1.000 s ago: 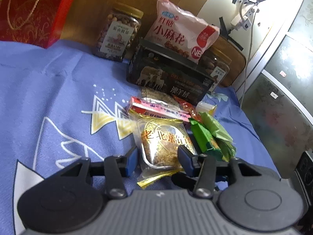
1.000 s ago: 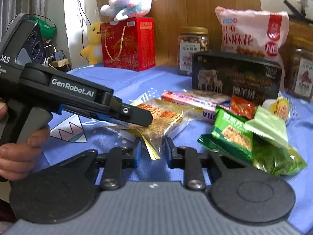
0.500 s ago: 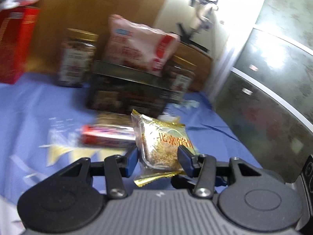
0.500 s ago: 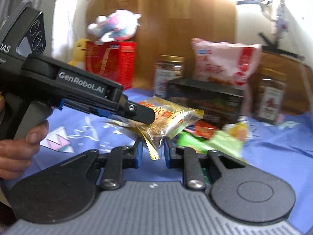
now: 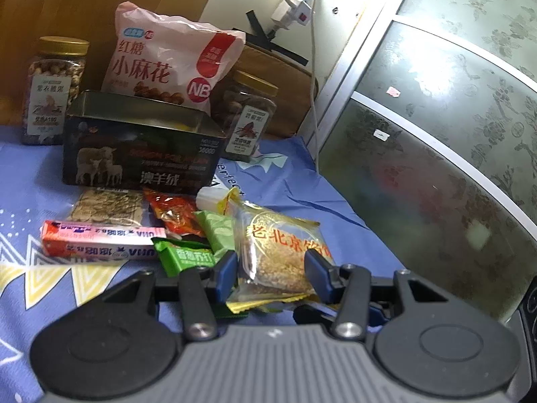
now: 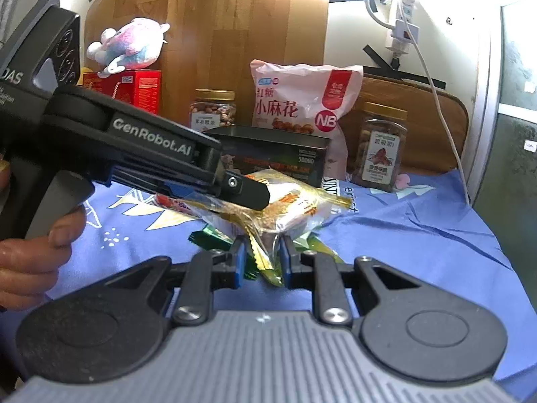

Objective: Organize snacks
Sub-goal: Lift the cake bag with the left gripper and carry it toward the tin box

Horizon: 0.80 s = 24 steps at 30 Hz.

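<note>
Both grippers, one gold pastry packet (image 5: 283,252), lifted

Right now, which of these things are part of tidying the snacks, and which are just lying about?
Part of the job:
- pastry packet, held by both claws
- open tin
- loose snacks: pink bar, green packet

Lying about:
- plush toy
- power strip

Glossy clear plastic pastry packet (image 5: 280,252) above matt blue cloth (image 5: 302,184).
</note>
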{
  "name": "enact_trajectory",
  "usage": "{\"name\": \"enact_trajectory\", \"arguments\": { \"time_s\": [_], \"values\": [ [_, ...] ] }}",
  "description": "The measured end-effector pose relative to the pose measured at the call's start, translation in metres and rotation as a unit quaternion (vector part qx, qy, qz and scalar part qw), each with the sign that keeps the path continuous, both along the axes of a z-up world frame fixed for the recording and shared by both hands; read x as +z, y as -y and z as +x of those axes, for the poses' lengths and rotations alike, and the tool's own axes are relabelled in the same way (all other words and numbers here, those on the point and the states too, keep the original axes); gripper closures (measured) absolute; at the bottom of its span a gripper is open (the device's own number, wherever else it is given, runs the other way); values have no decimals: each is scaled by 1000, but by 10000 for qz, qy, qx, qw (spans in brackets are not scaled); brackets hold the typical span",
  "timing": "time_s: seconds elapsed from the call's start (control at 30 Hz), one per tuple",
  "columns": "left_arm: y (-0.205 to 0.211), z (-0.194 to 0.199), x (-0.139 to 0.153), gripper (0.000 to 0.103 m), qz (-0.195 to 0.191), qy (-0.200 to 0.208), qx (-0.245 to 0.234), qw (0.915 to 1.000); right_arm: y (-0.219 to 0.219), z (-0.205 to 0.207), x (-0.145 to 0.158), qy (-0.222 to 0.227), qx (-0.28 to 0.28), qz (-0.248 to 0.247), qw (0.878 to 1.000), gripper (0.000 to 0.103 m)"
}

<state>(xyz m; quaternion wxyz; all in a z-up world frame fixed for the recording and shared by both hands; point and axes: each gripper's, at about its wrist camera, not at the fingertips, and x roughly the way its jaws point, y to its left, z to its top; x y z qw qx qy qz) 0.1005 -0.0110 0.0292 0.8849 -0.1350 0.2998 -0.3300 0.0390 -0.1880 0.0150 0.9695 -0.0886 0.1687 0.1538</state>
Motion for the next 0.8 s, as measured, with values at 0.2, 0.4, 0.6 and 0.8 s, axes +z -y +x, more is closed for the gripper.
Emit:
{"name": "enact_trajectory", "arguments": {
  "time_s": [0.2,0.4,0.6,0.8],
  "values": [
    [1,0,3,58,44,29,28,10000,0,-4,1,29,7,26,10000,79],
    [4,-1,4,58,89,62,36,9999,1,-5,0,35,0,64,10000,79],
    [3,-1,3,58,141,59,100,9998,0,-3,-1,10,43,129,9999,79],
    [3,1,2,58,182,35,127,9997,-1,0,-3,-27,50,187,9998,79]
  ]
}}
